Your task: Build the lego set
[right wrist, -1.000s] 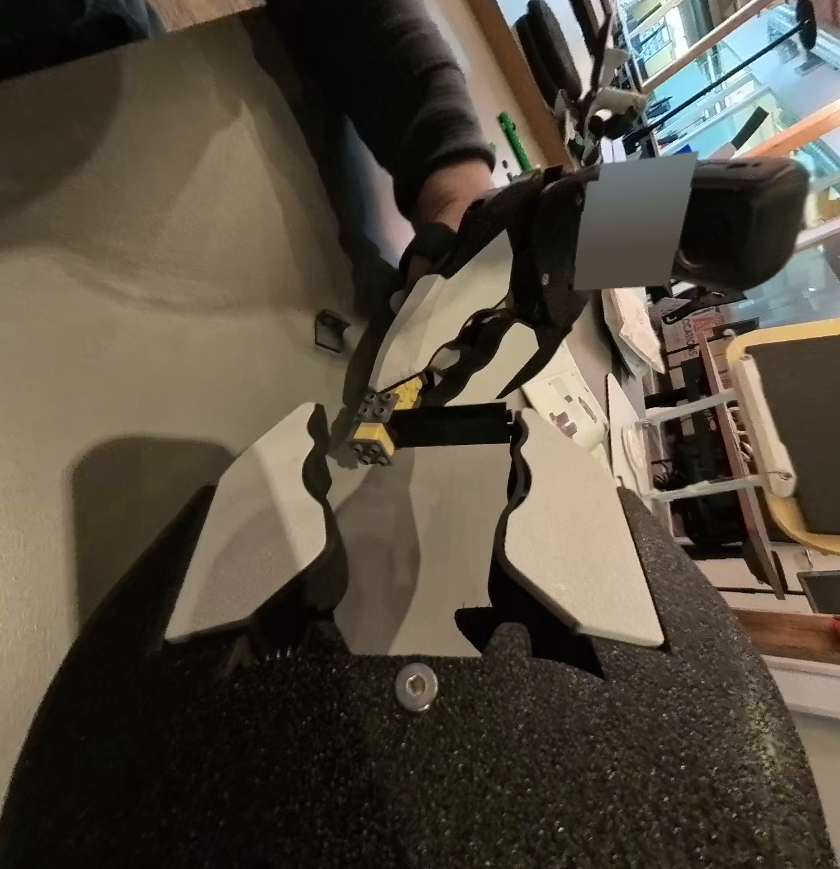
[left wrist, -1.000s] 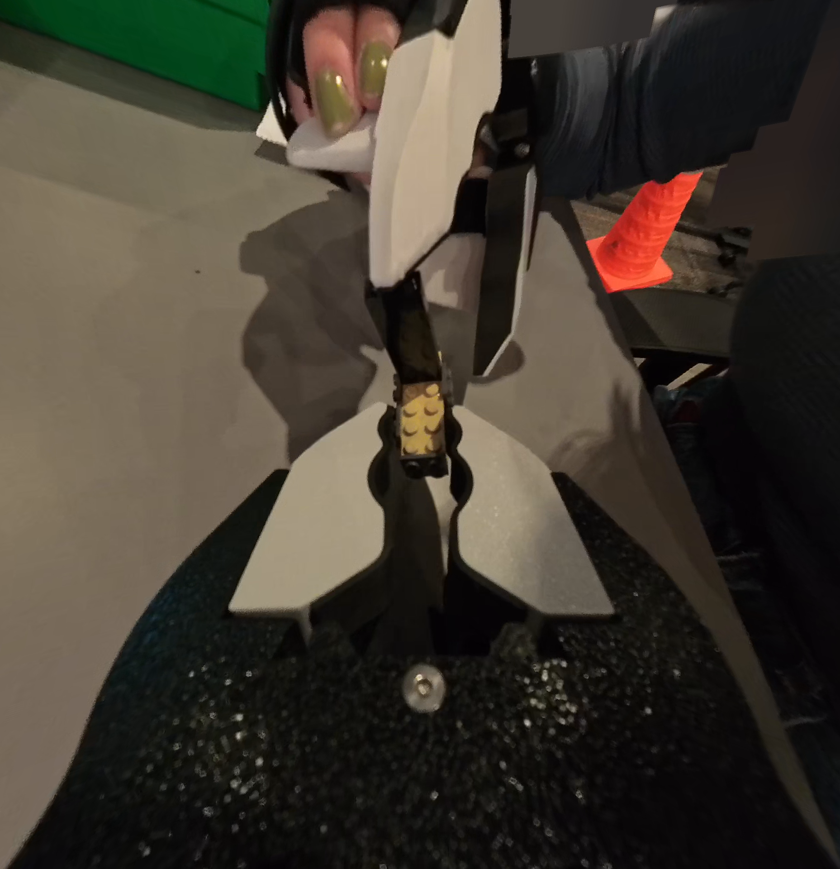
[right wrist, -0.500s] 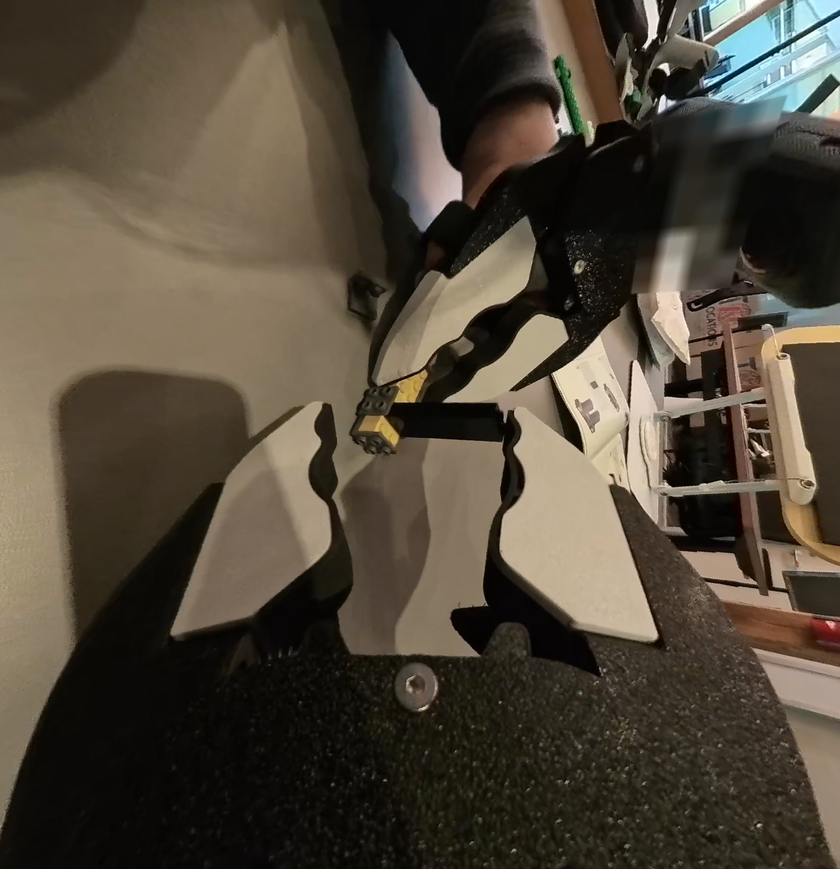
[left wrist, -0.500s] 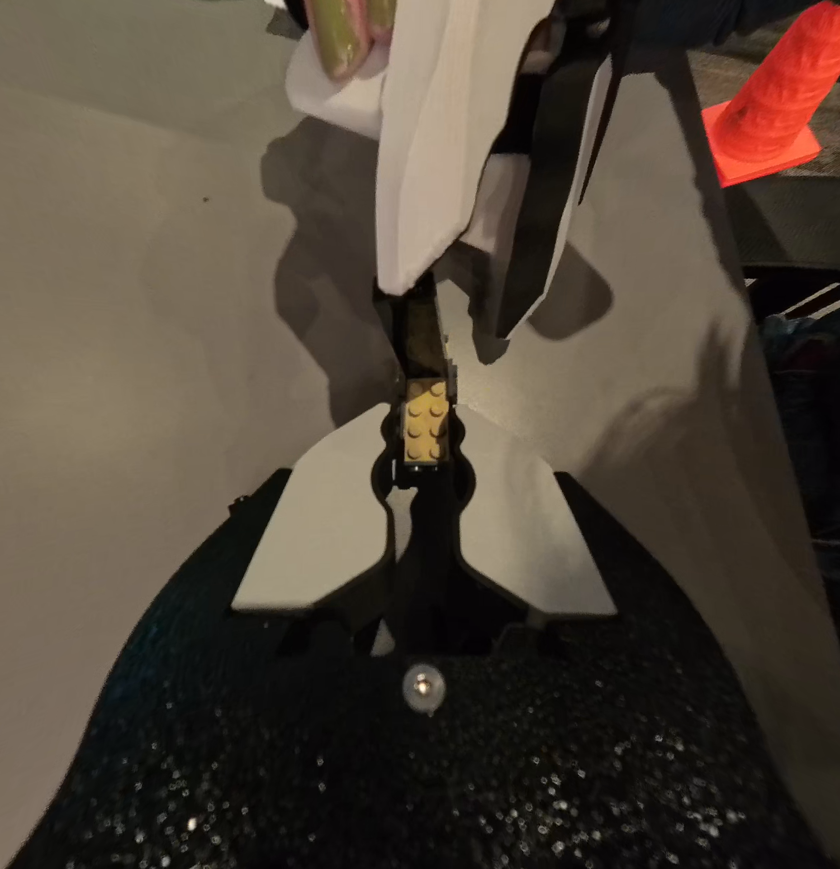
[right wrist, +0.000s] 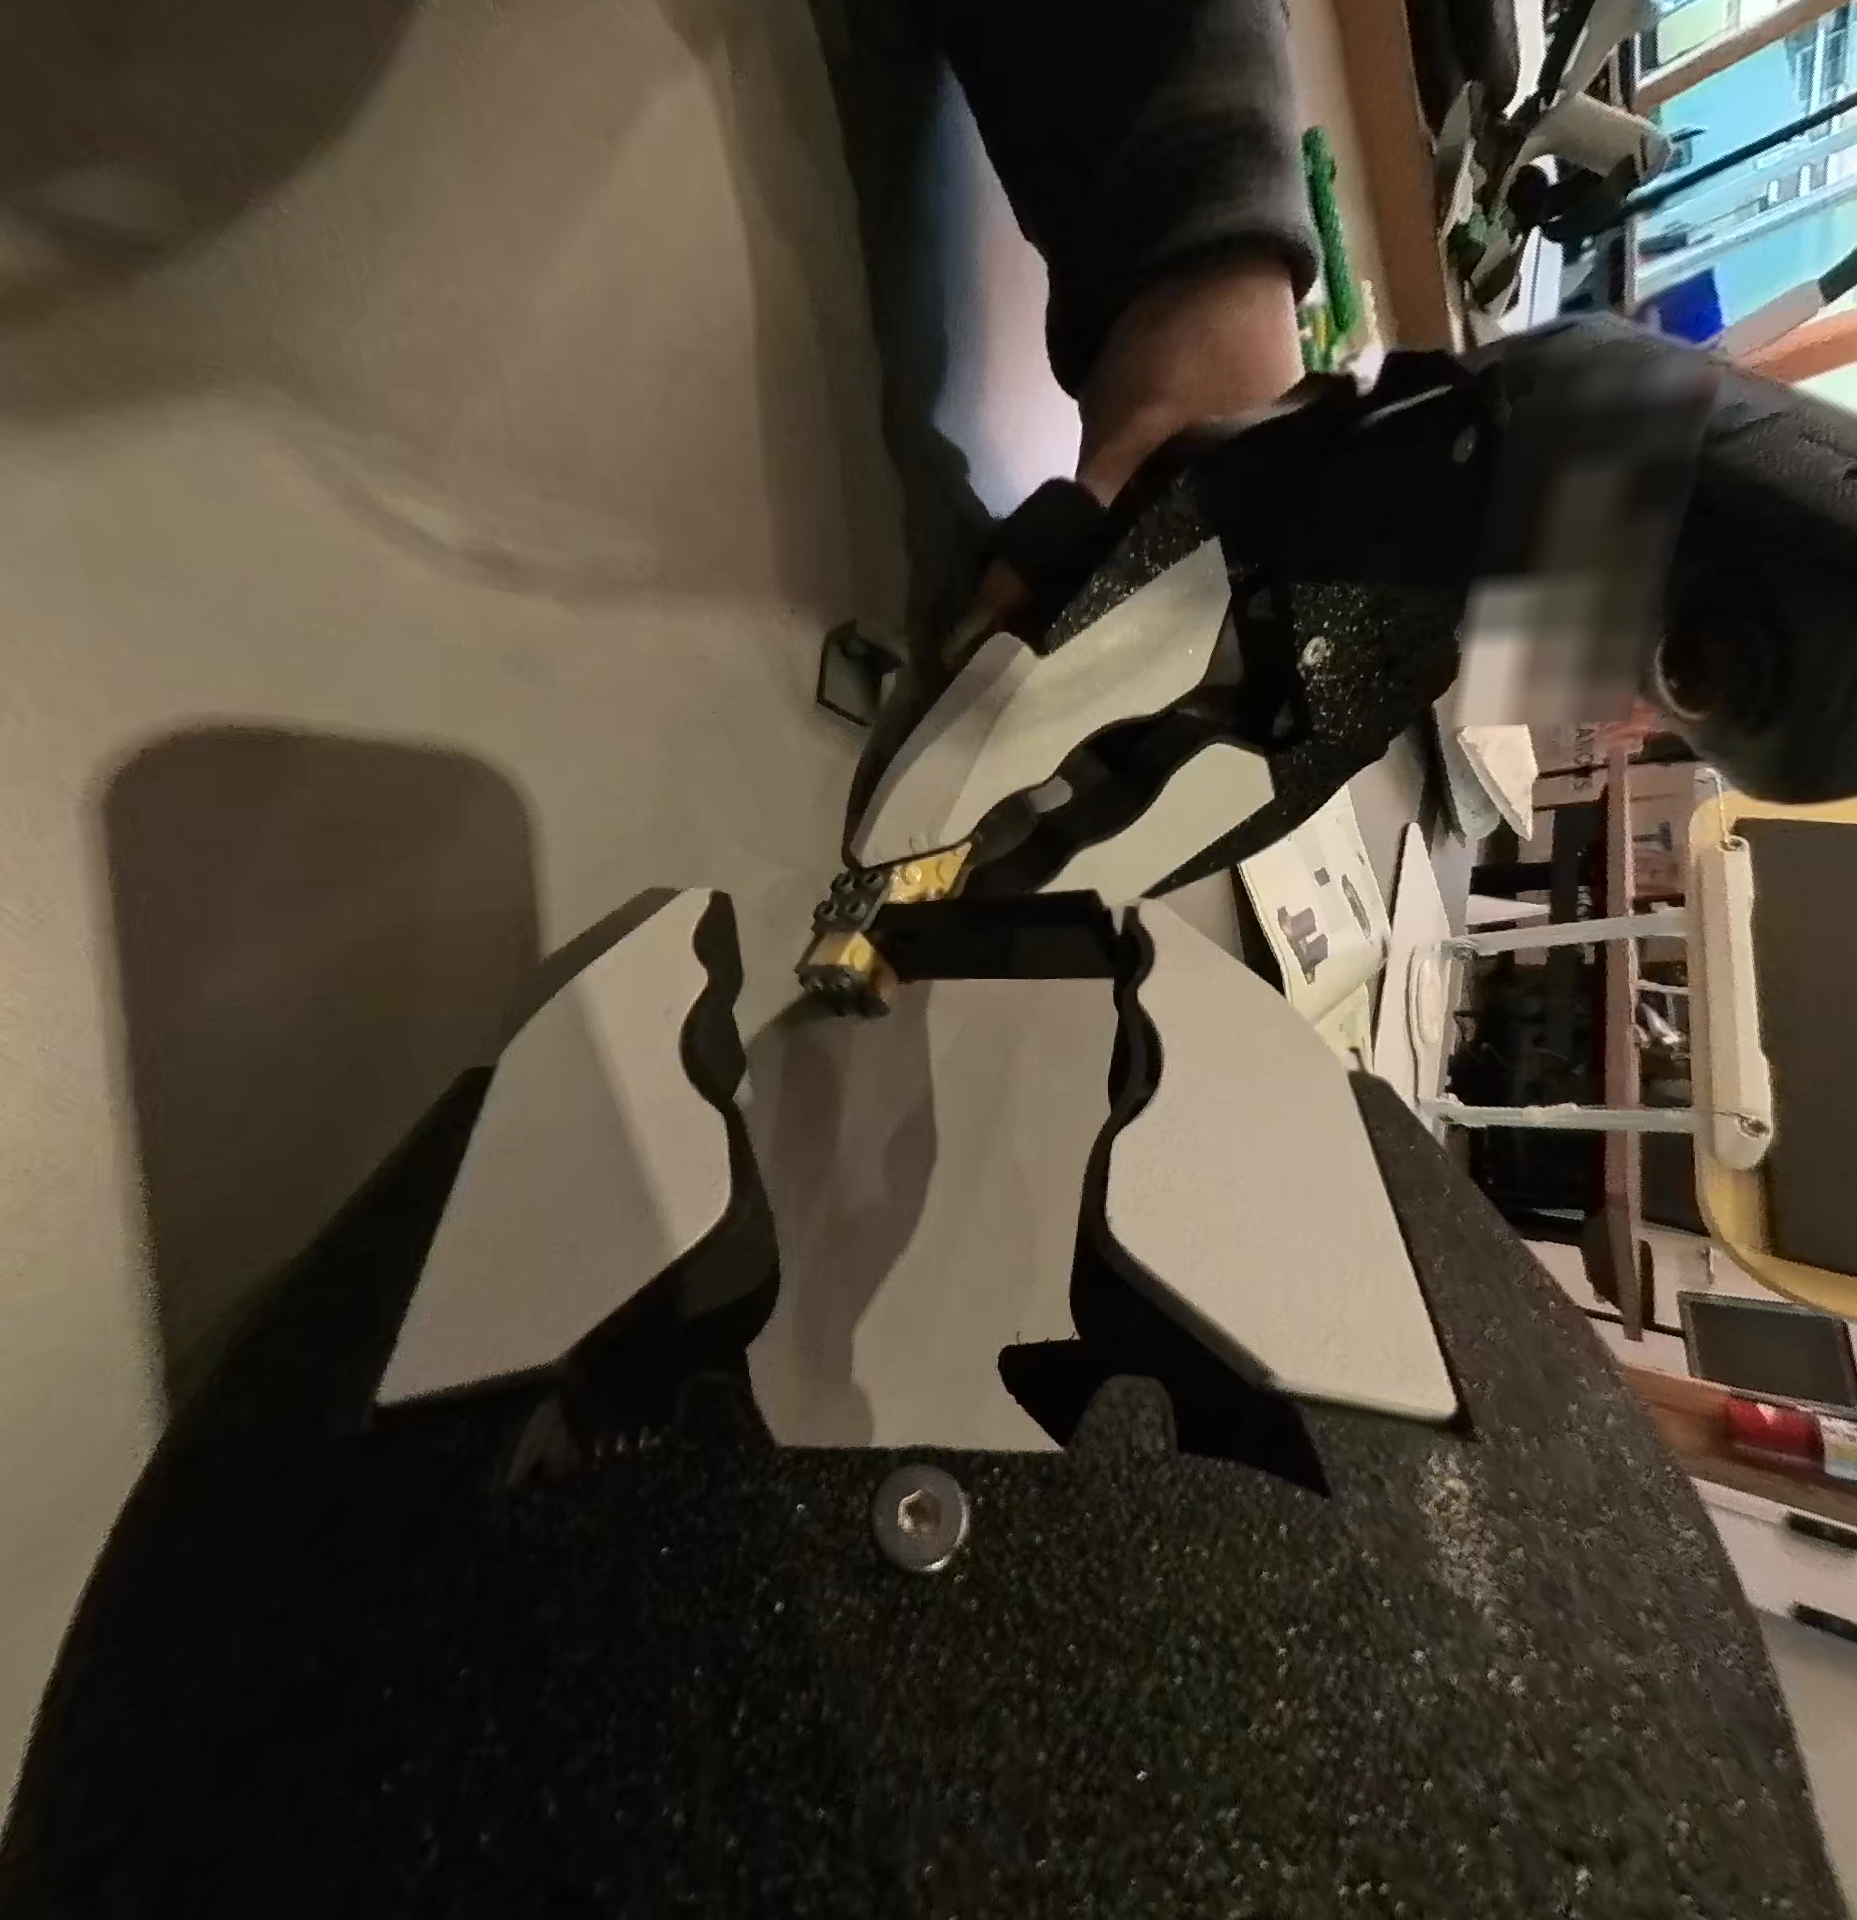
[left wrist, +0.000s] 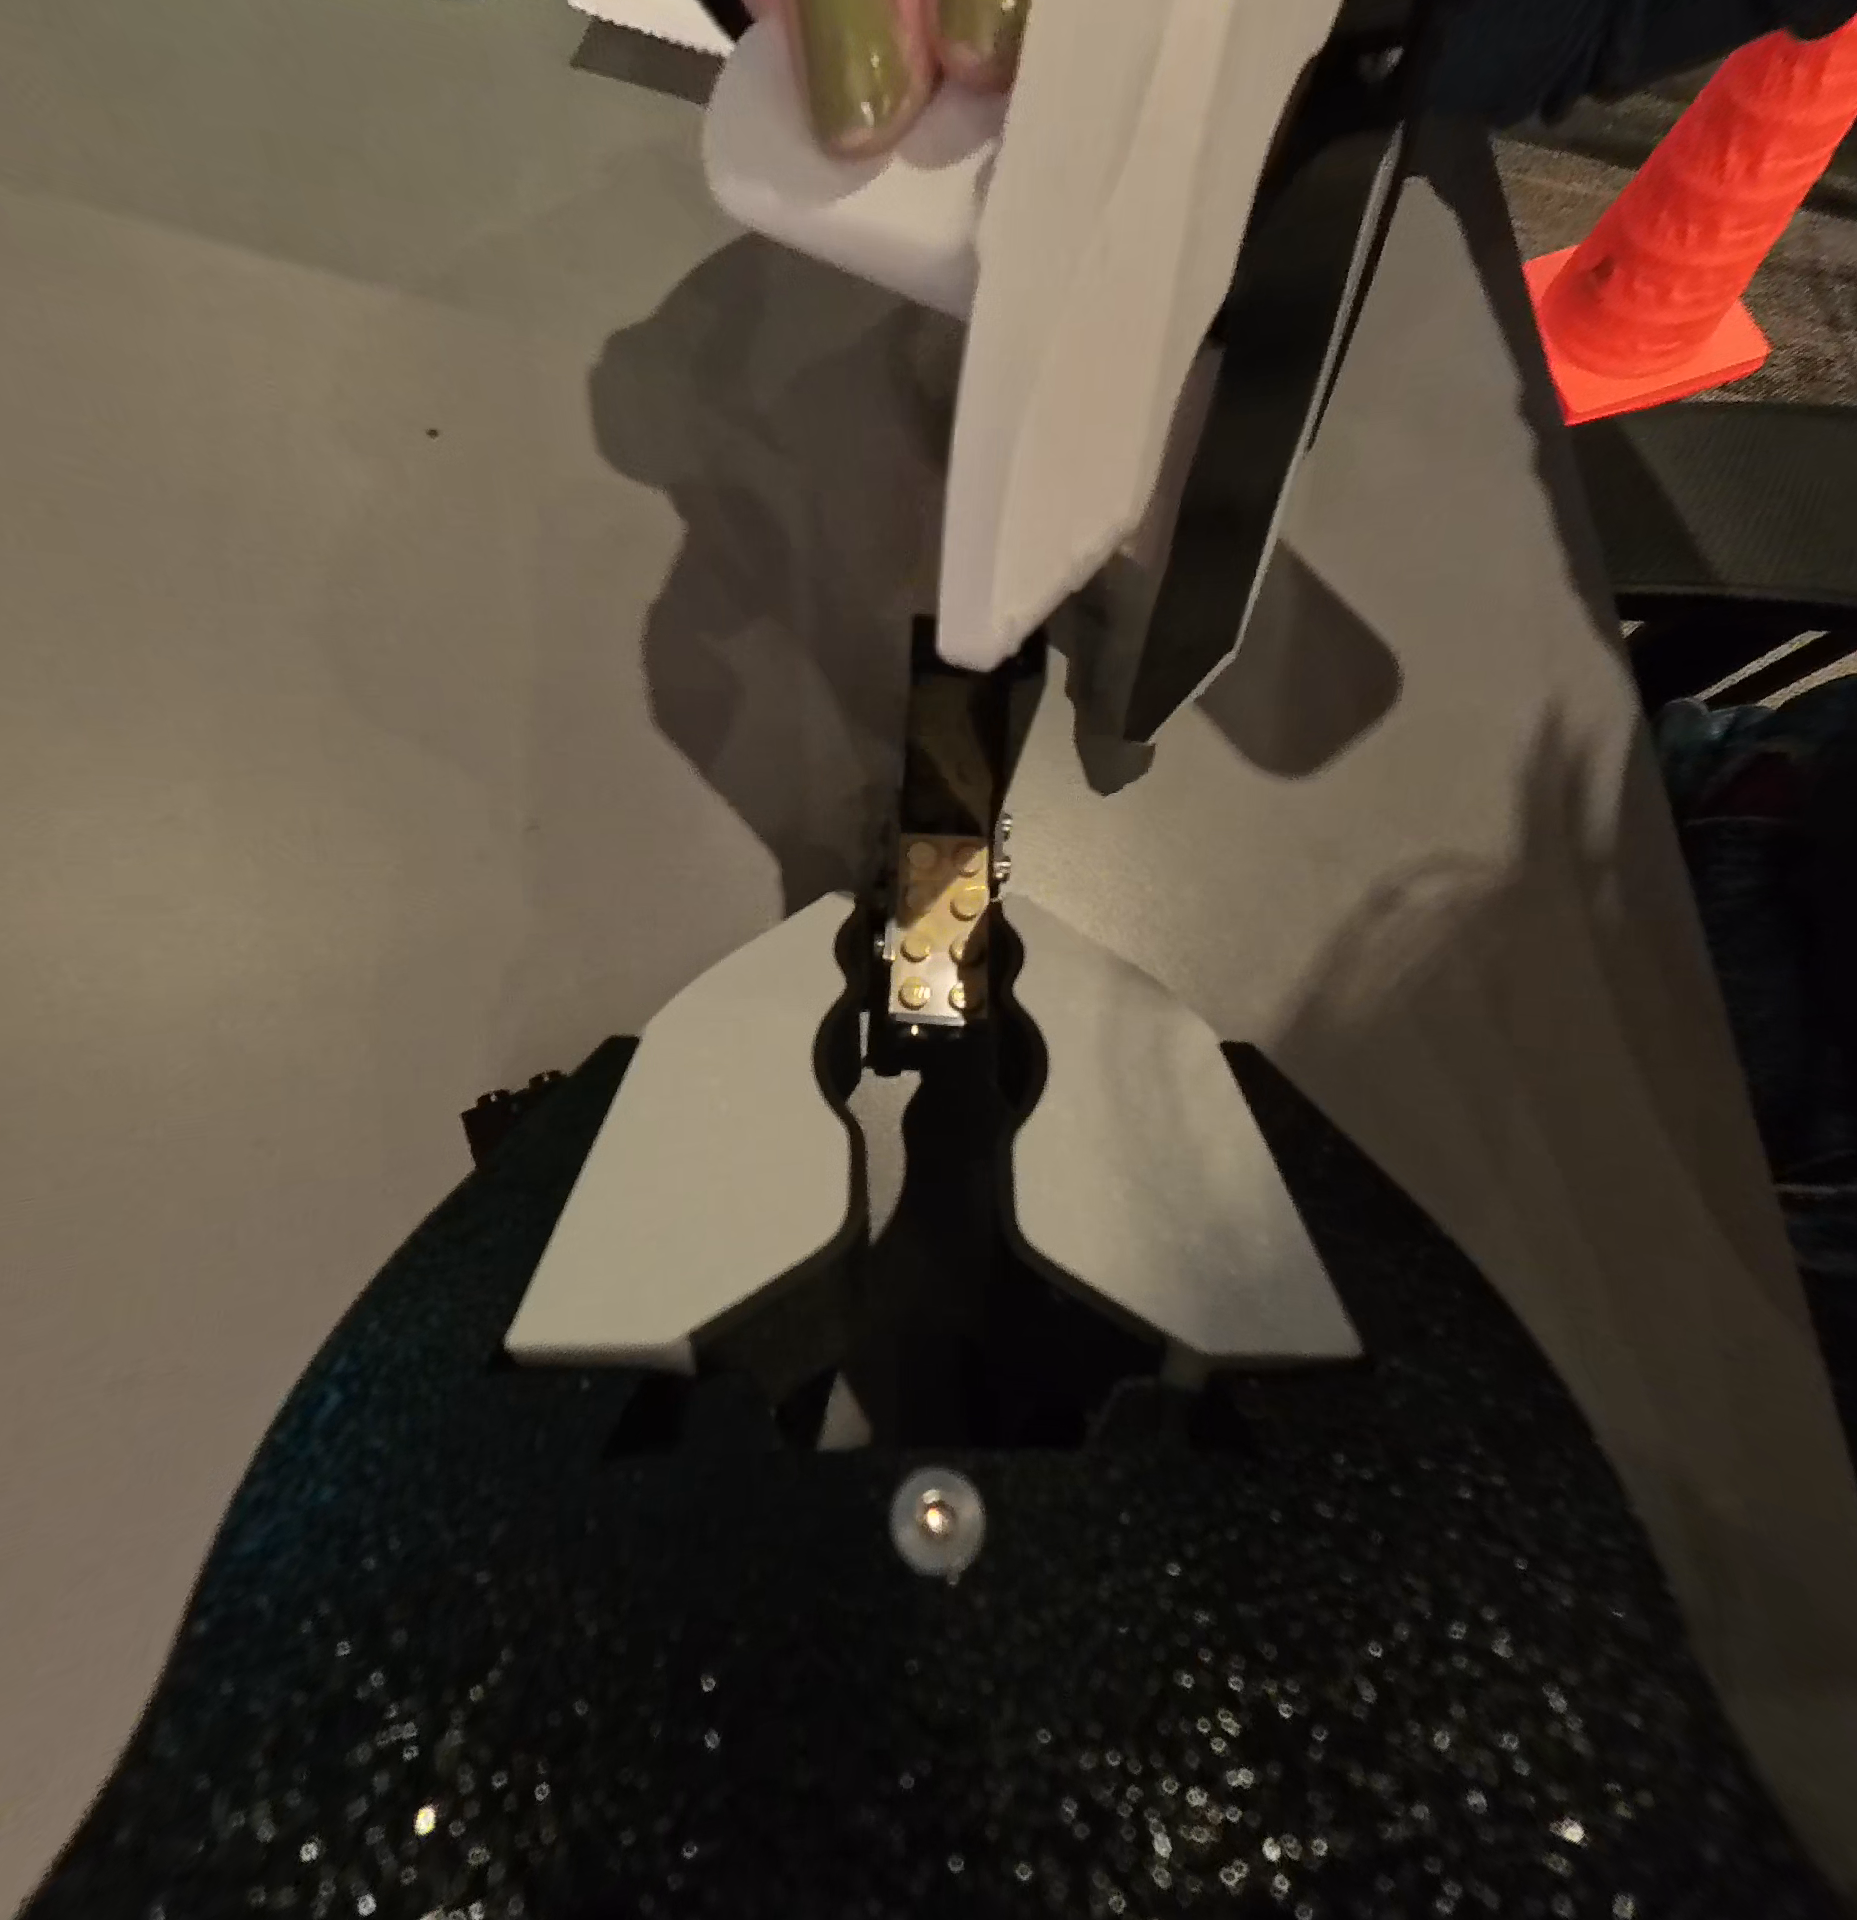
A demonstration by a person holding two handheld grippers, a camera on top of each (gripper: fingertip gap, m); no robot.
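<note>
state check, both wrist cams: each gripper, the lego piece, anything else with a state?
left gripper: shut on the lego assembly
lego assembly: yellow and black bricks joined, held off the table
right gripper: jaws wide, one finger against the black end, not clamped
orange cone: upright on the floor

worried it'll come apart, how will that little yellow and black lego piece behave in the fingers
The lego assembly is probably rigid and light: small hard plastic bricks. It may snap apart at the joint, since the long black piece levers out sideways. The left gripper pinches only its narrow end, so it may twist.
</note>
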